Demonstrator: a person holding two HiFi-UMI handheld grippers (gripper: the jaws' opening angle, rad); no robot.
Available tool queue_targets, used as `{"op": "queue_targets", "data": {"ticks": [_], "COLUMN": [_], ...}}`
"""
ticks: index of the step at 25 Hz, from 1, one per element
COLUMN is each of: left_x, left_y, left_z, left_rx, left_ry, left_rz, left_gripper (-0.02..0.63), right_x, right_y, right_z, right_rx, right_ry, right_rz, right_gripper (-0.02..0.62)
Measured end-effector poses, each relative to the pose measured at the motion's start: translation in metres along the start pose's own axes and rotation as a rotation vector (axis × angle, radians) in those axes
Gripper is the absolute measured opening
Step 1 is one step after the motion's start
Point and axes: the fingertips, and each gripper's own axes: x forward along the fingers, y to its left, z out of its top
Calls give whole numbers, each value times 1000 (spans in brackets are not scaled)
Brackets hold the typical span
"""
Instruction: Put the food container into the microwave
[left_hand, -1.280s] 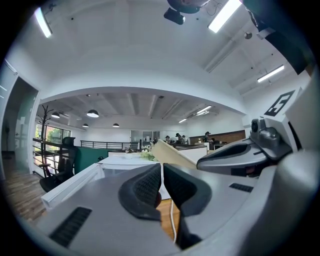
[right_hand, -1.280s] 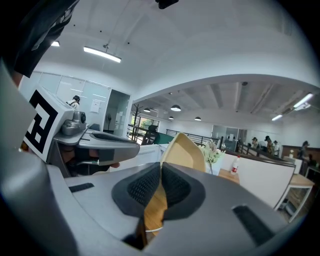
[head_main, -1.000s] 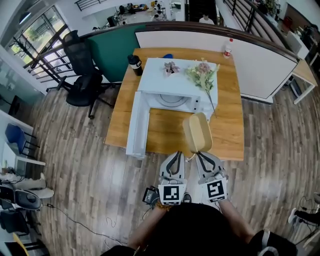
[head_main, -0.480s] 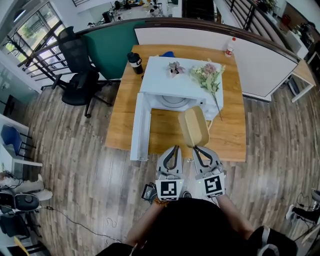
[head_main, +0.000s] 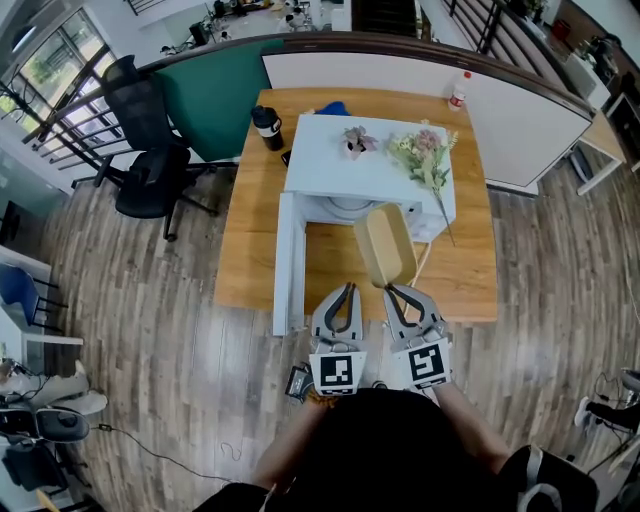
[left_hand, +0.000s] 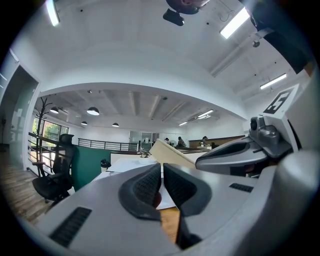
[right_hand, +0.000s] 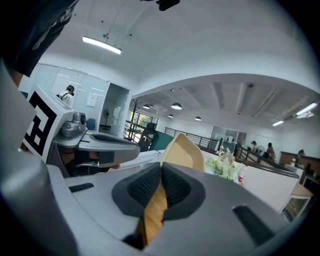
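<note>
Before microwave (head_main: 371, 172), right tongs (head_main: 399, 293) outstretched, pinching food container (head_main: 385, 243) rim.

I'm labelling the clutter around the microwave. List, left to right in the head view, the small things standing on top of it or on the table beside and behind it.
black flask → blue object → small potted plant → flower bouquet → red-capped white bottle

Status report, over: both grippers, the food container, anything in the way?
Left gripper shut, empty. Right gripper shut on food container, over the table. Microwave door open, nothing seen blocking.
</note>
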Motion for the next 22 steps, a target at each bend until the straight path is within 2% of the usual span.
{"op": "queue_targets", "data": {"ticks": [4, 9, 17, 22], "left_x": [4, 12, 21, 23], "left_y": [21, 41, 43, 48], "left_z": [1, 4, -1, -2], "left_rx": [-20, -21, -42, -34], "left_ry": [-3, -31, -50, -55], "left_rz": [2, -14, -66, -76], "left_gripper": [34, 34, 32, 34], "right_x": [13, 30, 43, 50], "right_y": [10, 16, 14, 16], "right_z": [1, 2, 0, -12], "right_rx": [-32, -39, -79, -107], "right_ry": [22, 40, 66, 106], "right_rz": [19, -3, -34, -12], "right_gripper": [21, 21, 21, 21]}}
